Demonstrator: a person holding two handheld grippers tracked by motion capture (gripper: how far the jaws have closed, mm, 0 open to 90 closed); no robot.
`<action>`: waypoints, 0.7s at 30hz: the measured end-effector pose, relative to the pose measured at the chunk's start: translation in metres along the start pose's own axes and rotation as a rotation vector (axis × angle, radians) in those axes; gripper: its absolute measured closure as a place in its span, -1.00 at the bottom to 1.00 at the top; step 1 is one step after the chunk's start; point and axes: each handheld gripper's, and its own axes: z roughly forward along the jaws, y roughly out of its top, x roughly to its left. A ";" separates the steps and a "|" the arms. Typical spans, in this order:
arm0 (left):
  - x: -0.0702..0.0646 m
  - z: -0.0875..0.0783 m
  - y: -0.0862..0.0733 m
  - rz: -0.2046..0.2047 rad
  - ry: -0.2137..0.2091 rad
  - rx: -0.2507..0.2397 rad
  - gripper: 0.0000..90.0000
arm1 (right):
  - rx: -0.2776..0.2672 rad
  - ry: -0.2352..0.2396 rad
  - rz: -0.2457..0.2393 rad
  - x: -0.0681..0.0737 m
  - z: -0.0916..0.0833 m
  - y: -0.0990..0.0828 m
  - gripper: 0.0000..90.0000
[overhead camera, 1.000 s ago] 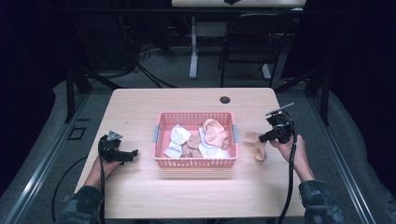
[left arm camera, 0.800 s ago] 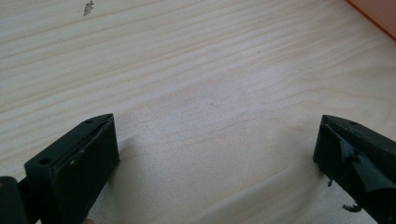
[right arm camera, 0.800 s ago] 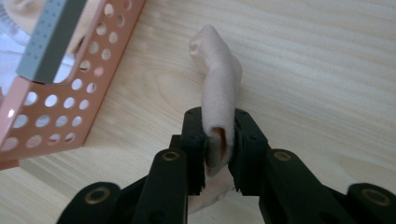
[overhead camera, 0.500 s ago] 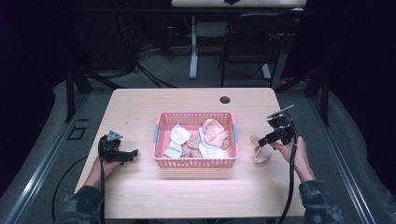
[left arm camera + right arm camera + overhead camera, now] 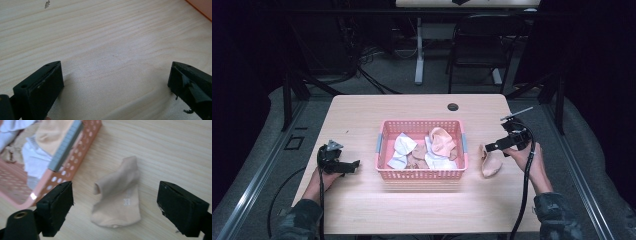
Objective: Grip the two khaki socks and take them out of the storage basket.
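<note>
Your counter (image 5: 362,120) is a light wooden one, and the pink basket (image 5: 421,174) stands in its middle with several socks inside: white ones, a brown one and a peach one. To the right of the basket, apart from its wall, lies one beige sock (image 5: 490,161) flat on the wood. In the right gripper view this sock (image 5: 119,195) rests between and beyond the two jaws, with nothing touching it.

Your right claw (image 5: 492,146) has just been opening; it now stands wide and holds nothing, with the sock lying free under it. Your left claw (image 5: 353,165) is also wide and empty, low over bare wood left of the basket.

It seems you are taking socks out and laying them beside the basket. To do this step well, lift the right claw straight up before you turn back, so a pad does not drag the cloth. For the next sock, I would choose the peach one (image 5: 441,141) on top, and pinch only one layer near its edge, so the others do not come with it.
</note>
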 end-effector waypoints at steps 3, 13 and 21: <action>0.000 0.000 0.000 0.000 0.000 0.000 -1.00 | -0.017 0.014 -0.025 0.012 -0.004 0.006 -0.87; 0.000 0.000 0.000 0.000 0.000 0.000 -1.00 | -0.066 0.047 -0.102 0.050 -0.007 0.034 -0.98; 0.000 0.000 0.000 0.000 0.000 0.000 -1.00 | -0.056 0.052 -0.168 0.079 -0.002 0.058 -0.99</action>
